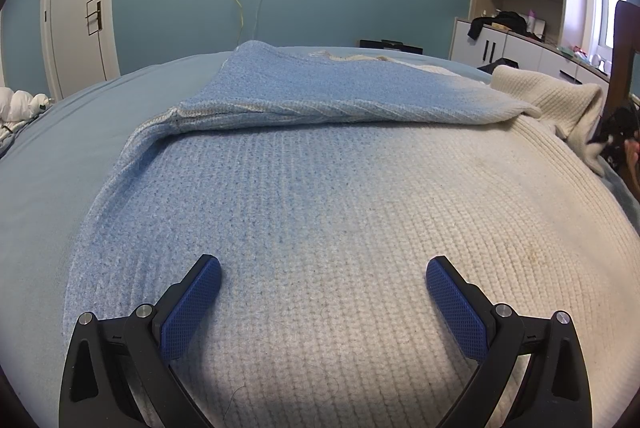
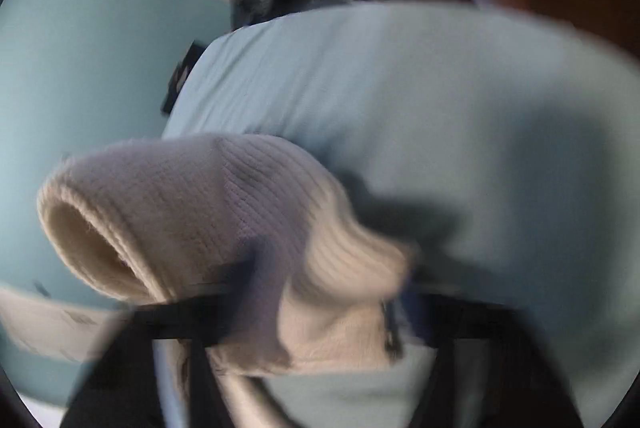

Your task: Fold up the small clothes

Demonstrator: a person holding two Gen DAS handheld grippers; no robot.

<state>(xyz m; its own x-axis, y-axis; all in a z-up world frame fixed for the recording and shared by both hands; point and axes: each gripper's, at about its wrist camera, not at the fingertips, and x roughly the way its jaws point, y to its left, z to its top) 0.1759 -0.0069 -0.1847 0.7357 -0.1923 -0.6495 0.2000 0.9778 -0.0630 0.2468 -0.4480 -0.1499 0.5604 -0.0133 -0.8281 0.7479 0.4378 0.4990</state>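
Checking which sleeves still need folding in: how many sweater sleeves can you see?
2. One blue sleeve lies folded across the sweater's body; one cream sleeve hangs from the right gripper.

No legible text, labels, brands or nos. anywhere, incl. blurred right wrist view.

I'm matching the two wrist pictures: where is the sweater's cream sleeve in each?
Left wrist: cream sleeve at right edge, lying beyond the sweater body.
Right wrist: cream sleeve lower centre, cuff opening left, pinched in the right tool.
Shared landmark: blue bedsheet.
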